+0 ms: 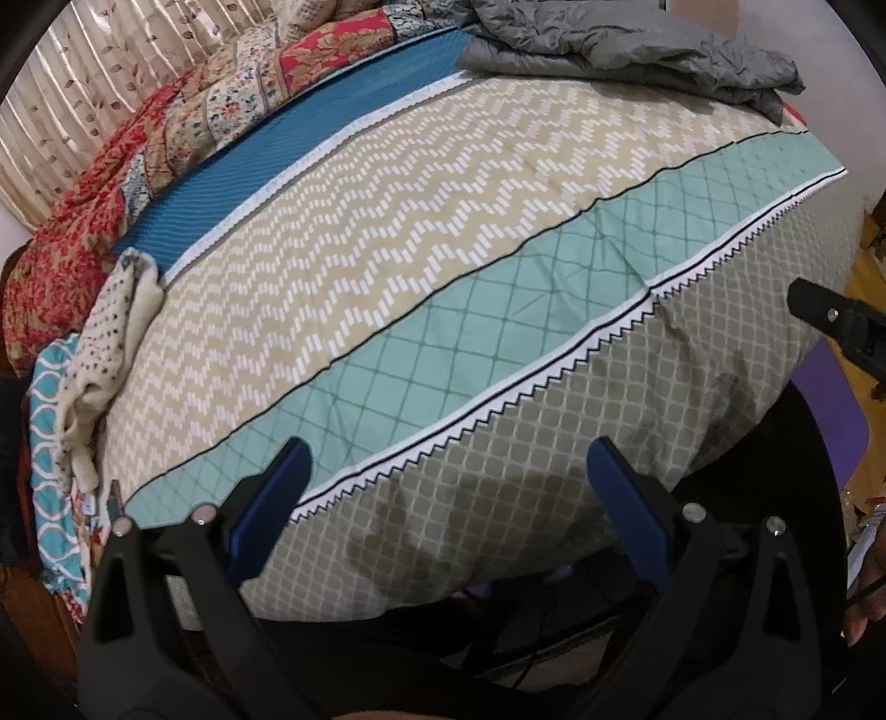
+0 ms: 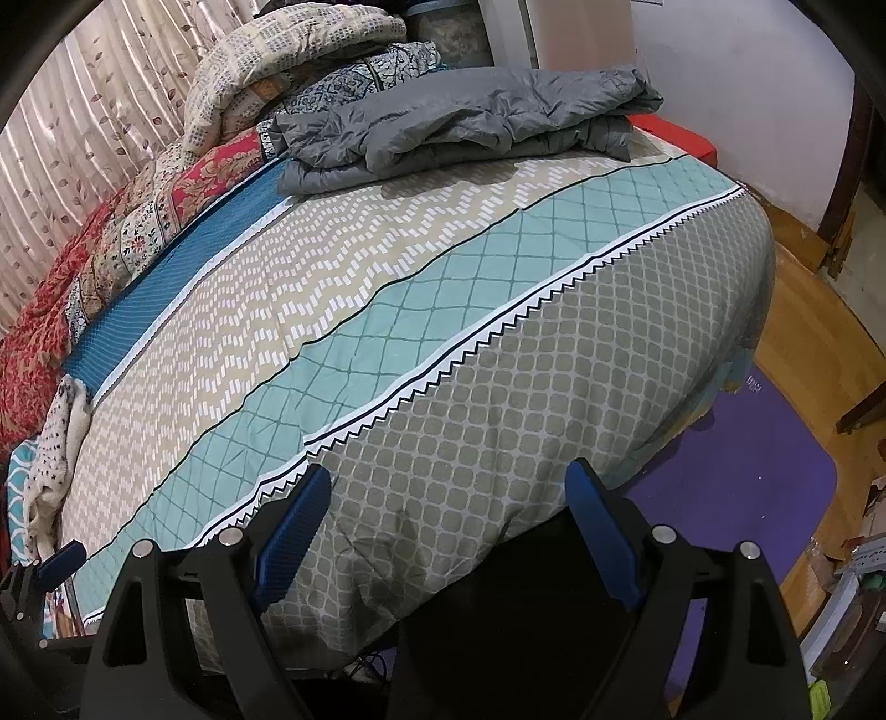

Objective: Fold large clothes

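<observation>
A grey padded garment (image 1: 626,50) (image 2: 470,122) lies bundled at the far end of the bed. The bed is covered by a patterned bedspread (image 1: 415,232) (image 2: 387,266) of beige zigzag, teal and grey bands. A cream dotted garment (image 1: 116,327) (image 2: 55,443) lies crumpled at the bed's left edge. My left gripper (image 1: 448,443) hangs open over the near grey band, nothing between its blue pads. My right gripper (image 2: 448,468) is open too, above the bedspread's near hanging edge, and it holds nothing. Each gripper shows at the margin of the other's view: the right gripper (image 1: 830,321), the left gripper (image 2: 55,559).
Red floral quilts (image 1: 83,194) (image 2: 55,288) and folded blankets (image 2: 288,61) are piled along the back left, against a leaf-print curtain (image 2: 83,138). A purple mat (image 2: 747,487) lies on the wooden floor (image 2: 803,310) to the right of the bed. Clutter (image 2: 853,581) sits at the far right.
</observation>
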A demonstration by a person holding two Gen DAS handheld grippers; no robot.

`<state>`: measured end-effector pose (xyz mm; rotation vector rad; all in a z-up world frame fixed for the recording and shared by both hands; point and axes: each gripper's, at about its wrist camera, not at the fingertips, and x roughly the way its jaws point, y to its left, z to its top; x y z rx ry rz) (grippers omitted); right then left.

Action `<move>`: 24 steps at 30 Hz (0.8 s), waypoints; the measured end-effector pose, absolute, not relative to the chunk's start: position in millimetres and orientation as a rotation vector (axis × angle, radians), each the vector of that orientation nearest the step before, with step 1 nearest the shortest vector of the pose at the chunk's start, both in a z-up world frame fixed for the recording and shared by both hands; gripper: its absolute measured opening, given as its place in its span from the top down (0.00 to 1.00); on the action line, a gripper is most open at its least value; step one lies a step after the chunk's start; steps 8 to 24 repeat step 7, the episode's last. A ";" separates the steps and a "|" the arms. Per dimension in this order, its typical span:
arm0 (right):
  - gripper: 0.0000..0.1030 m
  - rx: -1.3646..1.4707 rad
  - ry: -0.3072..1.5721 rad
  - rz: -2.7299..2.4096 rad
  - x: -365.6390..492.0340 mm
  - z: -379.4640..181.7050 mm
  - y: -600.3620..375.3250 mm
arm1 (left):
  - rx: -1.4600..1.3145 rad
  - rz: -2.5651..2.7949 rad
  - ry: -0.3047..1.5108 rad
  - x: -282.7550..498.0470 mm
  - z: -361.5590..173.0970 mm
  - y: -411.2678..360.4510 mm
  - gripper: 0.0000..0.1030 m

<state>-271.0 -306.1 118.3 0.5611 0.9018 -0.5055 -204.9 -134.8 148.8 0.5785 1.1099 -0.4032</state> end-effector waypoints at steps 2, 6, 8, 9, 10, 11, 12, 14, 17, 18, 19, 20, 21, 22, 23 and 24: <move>0.62 0.553 0.898 -0.508 -271.1 119.8 -304.7 | 0.577 -0.404 1.112 -205.0 148.7 -134.5 0.07; 0.62 0.541 0.894 -0.511 -270.8 121.5 -301.9 | 0.569 -0.402 1.124 -203.4 147.0 -133.2 0.07; 0.62 0.538 0.894 -0.512 -270.9 121.8 -301.7 | 0.566 -0.401 1.127 -203.1 146.7 -132.8 0.07; 0.62 0.538 0.894 -0.512 -270.9 121.8 -301.7 | 0.566 -0.401 1.127 -203.1 146.7 -132.8 0.07; 0.62 0.538 0.894 -0.512 -270.9 121.8 -301.7 | 0.566 -0.401 1.127 -203.1 146.7 -132.8 0.07; 0.62 0.538 0.894 -0.512 -270.9 121.8 -301.7 | 0.566 -0.401 1.127 -203.1 146.7 -132.8 0.07; 0.62 0.538 0.894 -0.512 -270.9 121.8 -301.7 | 0.566 -0.401 1.127 -203.1 146.7 -132.8 0.07; 0.62 0.538 0.894 -0.512 -270.9 121.8 -301.7 | 0.566 -0.401 1.127 -203.1 146.7 -132.8 0.07; 0.62 0.538 0.894 -0.512 -270.9 121.8 -301.7 | 0.566 -0.401 1.127 -203.1 146.7 -132.8 0.07; 0.62 0.538 0.894 -0.512 -270.9 121.8 -301.7 | 0.566 -0.401 1.127 -203.1 146.7 -132.8 0.07; 0.62 0.538 0.894 -0.512 -270.9 121.8 -301.7 | 0.566 -0.401 1.127 -203.1 146.7 -132.8 0.07; 0.62 0.538 0.894 -0.512 -270.9 121.8 -301.7 | 0.566 -0.401 1.127 -203.1 146.7 -132.8 0.07; 0.62 0.538 0.894 -0.512 -270.9 121.8 -301.7 | 0.566 -0.401 1.127 -203.1 146.7 -132.8 0.07; 0.62 0.538 0.894 -0.512 -270.9 121.8 -301.7 | 0.566 -0.401 1.127 -203.1 146.7 -132.8 0.07; 0.62 0.538 0.894 -0.512 -270.9 121.8 -301.7 | 0.566 -0.401 1.127 -203.1 146.7 -132.8 0.07; 0.62 0.538 0.894 -0.512 -270.9 121.8 -301.7 | 0.566 -0.401 1.127 -203.1 146.7 -132.8 0.07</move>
